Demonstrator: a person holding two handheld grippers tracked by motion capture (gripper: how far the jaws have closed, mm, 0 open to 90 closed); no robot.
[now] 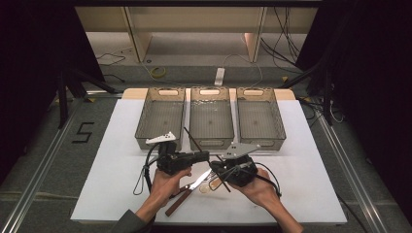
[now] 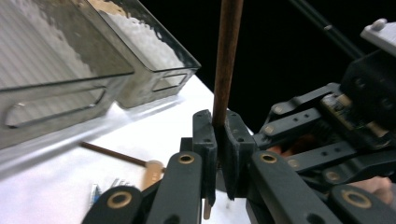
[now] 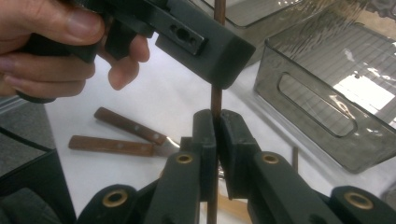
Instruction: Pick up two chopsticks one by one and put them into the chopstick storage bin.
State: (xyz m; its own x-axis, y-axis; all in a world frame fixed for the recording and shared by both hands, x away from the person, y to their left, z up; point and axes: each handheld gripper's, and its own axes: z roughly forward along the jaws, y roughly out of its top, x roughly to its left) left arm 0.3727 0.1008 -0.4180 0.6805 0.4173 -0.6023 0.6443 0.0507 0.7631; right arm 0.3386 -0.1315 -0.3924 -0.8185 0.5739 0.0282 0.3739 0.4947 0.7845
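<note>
Brown chopstick is off the desk, clamped in the closed left tool and also pinched by the right tool. The three clear bins look empty; the knives lie on the desk. Judged early: handover under way, placement not yet done.

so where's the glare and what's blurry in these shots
High view: white table lit bright, surroundings dark. Left gripper view: glare on the clear bins, the near one soft. Right gripper view: the hand up close is blurred, sheen on the bin.
</note>
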